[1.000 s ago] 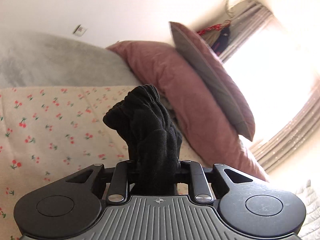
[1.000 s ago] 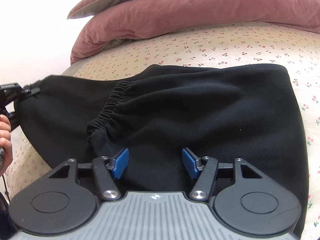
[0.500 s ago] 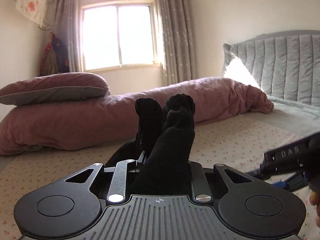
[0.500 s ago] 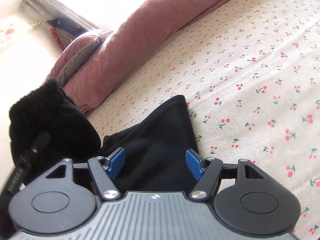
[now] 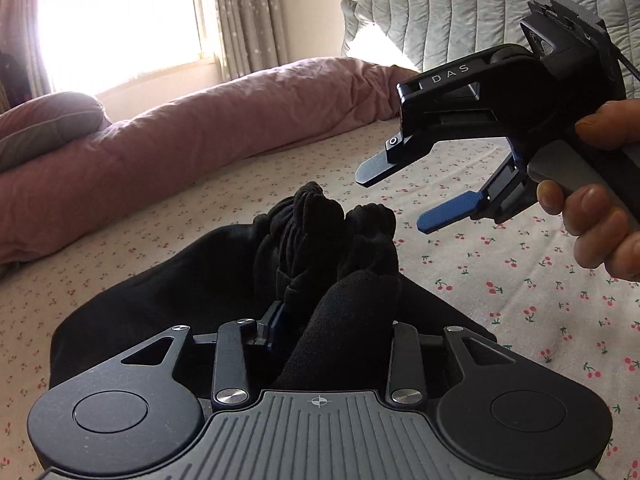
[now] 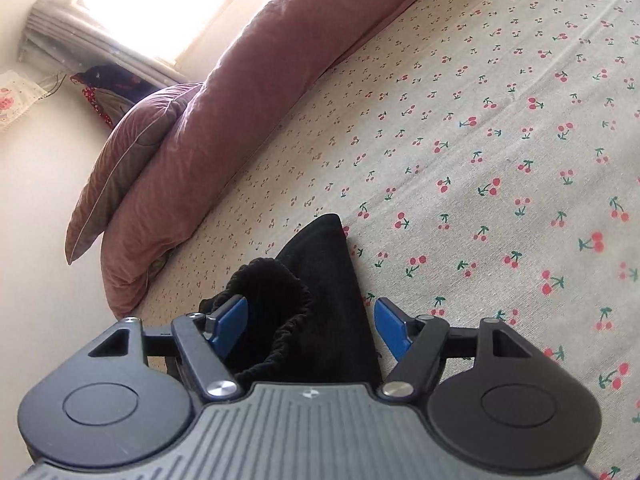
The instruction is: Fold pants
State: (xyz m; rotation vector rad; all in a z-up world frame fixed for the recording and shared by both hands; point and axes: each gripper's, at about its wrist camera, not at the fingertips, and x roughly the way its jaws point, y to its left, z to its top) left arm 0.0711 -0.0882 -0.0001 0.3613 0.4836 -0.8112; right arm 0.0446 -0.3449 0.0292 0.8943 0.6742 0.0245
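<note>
The black pants [image 5: 168, 304] lie on the cherry-print bed sheet [image 5: 520, 280]. My left gripper [image 5: 320, 320] is shut on a bunched end of the pants [image 5: 320, 232], which stands up between its fingers and hides the tips. My right gripper [image 5: 404, 196] is open, held by a hand to the right and above the bunch, its fingers pointing left toward it. In the right wrist view the open right gripper [image 6: 310, 316] hovers over the bunched elastic edge [image 6: 276, 304] and a flat corner of the pants [image 6: 324, 248], gripping nothing.
A long pink duvet roll [image 5: 200, 128] and a pink pillow [image 5: 44, 128] lie along the far side of the bed. A grey quilted headboard [image 5: 460, 20] stands at the right. A bright window with curtains [image 5: 120, 20] is behind.
The left gripper has swung with the bunched pants end and come lower over the folded pants. The right gripper has lifted off the flat pants and moved close to the bunch, still open.
</note>
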